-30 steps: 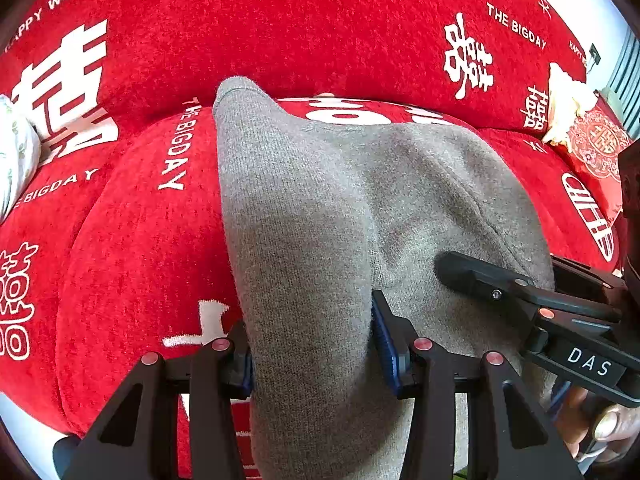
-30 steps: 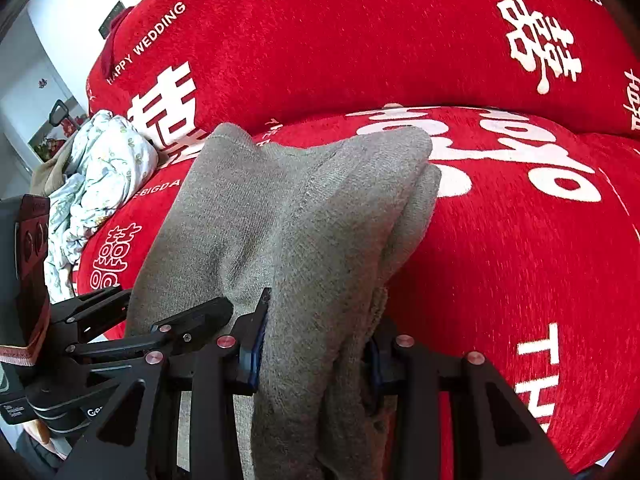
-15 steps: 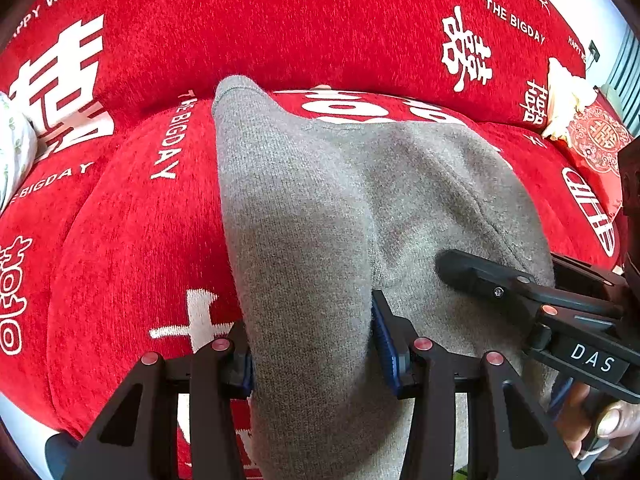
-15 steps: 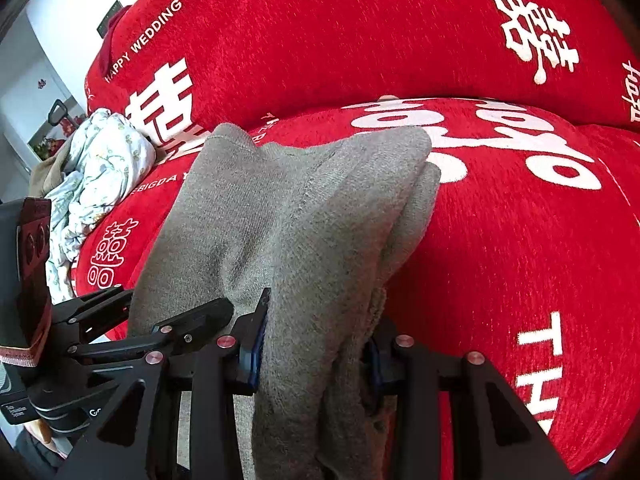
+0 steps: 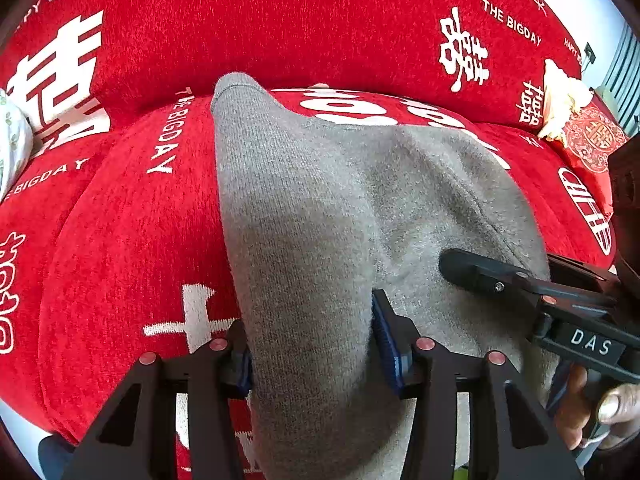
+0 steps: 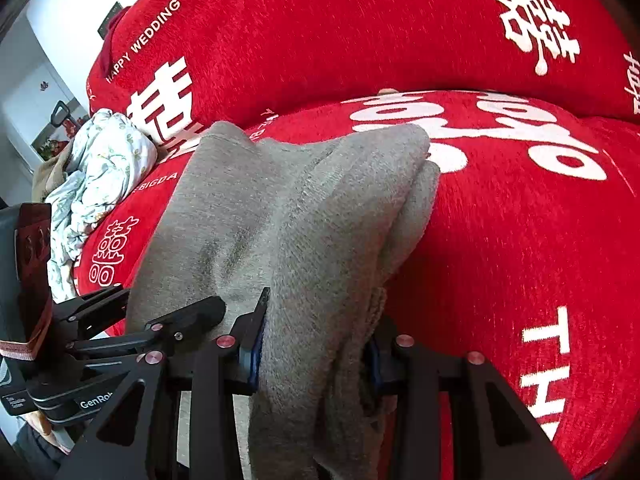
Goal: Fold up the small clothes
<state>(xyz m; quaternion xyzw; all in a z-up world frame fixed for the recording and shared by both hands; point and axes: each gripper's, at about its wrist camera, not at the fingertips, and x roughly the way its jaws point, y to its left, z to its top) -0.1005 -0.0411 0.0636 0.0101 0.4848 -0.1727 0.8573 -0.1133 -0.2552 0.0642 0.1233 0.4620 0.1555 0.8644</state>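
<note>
Grey knit garment [image 5: 320,208] lies doubled on the red sofa [image 5: 120,240]; left tongs [image 5: 312,344] and right tongs [image 6: 316,344] each clamp its near edge; folding looks half done; further folds remain.

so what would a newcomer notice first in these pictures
The bright red sofa cover with white wedding lettering fills both views. Across its seat lies a grey knit garment, its near edge gripped by the left tongs and, beside them, the right tongs; the left jaws have just opened slightly, cloth between them. At the sofa's left end sits a crumpled floral cloth.
</note>
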